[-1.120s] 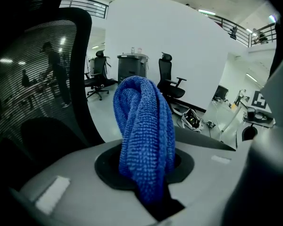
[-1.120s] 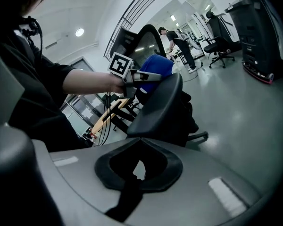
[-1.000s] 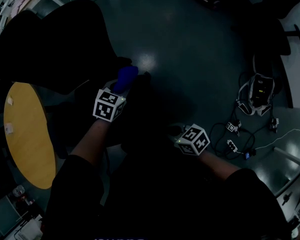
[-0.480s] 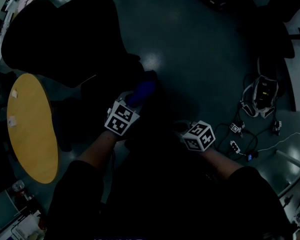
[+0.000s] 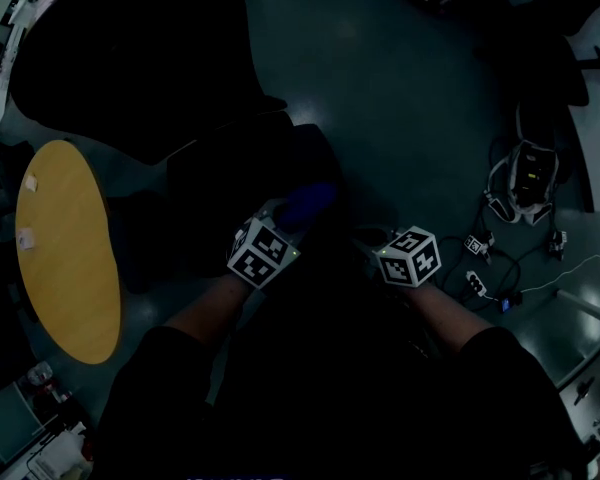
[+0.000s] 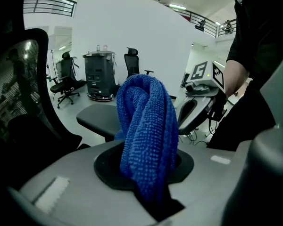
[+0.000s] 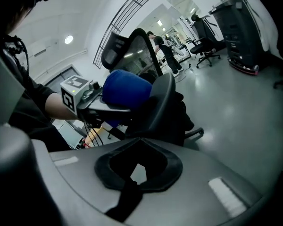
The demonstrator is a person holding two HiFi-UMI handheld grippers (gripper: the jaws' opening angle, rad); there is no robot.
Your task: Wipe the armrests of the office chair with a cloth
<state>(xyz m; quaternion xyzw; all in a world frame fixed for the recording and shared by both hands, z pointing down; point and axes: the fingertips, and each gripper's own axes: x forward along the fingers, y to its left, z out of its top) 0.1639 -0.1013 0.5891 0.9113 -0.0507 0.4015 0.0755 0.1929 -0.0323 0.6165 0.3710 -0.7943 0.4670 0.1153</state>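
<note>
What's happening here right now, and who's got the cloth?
A person is working at a black mesh-backed office chair with a handheld tool in each hand. The left tool is clamped on a bunched blue microfibre cloth, held up by the chair's dark armrest pad. Whether the cloth touches the pad isn't clear. The right tool is shut on nothing and is held alongside.

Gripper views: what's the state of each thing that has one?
blue cloth: bunched up, clamped between the left jaws.
left hand-held gripper: shut on the blue cloth.
right hand-held gripper: jaws together, nothing between them.
armrest: bare, just behind the blue cloth; can't tell if they touch.
</note>
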